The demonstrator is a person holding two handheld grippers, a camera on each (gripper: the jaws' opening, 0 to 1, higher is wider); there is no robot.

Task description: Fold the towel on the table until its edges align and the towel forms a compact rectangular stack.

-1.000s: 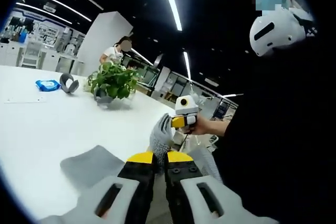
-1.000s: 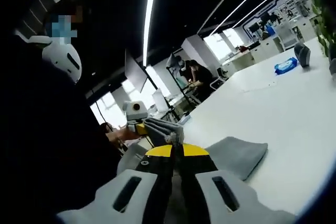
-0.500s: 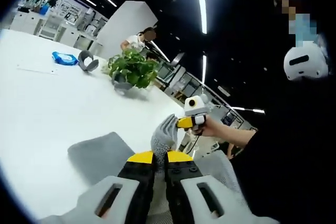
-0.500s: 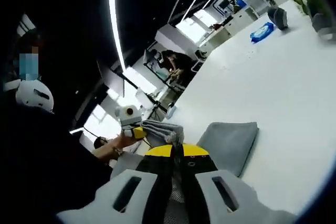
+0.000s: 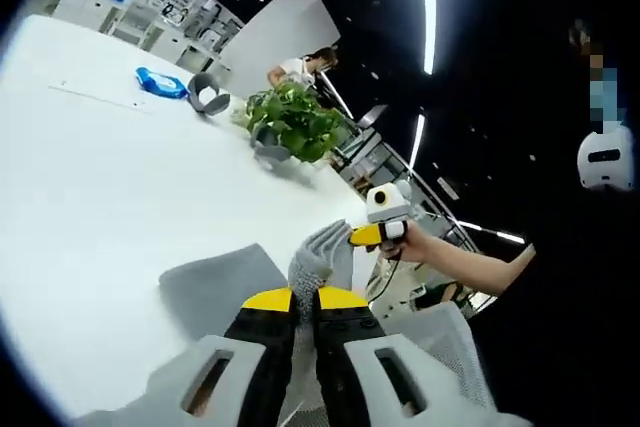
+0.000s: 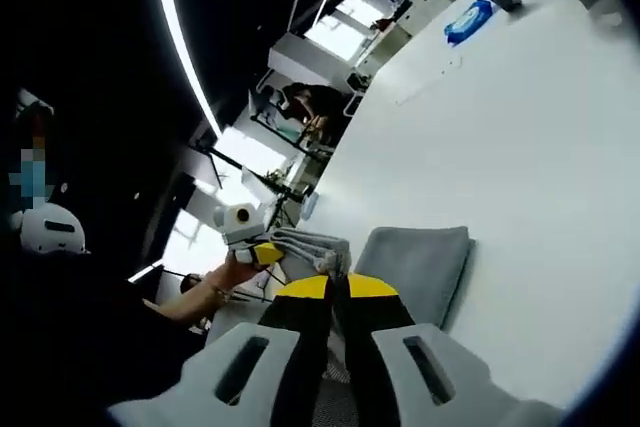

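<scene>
A grey towel (image 5: 215,285) lies partly on the white table (image 5: 100,177), its near part lifted. My left gripper (image 5: 305,299) is shut on a raised corner of the towel (image 5: 322,257). In the left gripper view the right gripper (image 5: 372,235) comes in from the right, held by a hand, pinching the same towel edge. In the right gripper view the towel (image 6: 420,262) spreads flat beyond my right gripper (image 6: 335,285), which is shut on a bunched corner (image 6: 315,247). There the left gripper (image 6: 258,250) shows at the left, gripping the cloth too.
A potted green plant (image 5: 295,125), a grey roll (image 5: 205,95) and a blue packet (image 5: 160,83) sit far across the table; the blue packet (image 6: 468,21) also appears in the right gripper view. Other people stand in the background. The holder's dark sleeve (image 5: 520,277) is close.
Both cameras have tilted, so more of the table shows. Both grippers stay shut on the towel's corners, and the flat part of the towel looks slightly more spread.
</scene>
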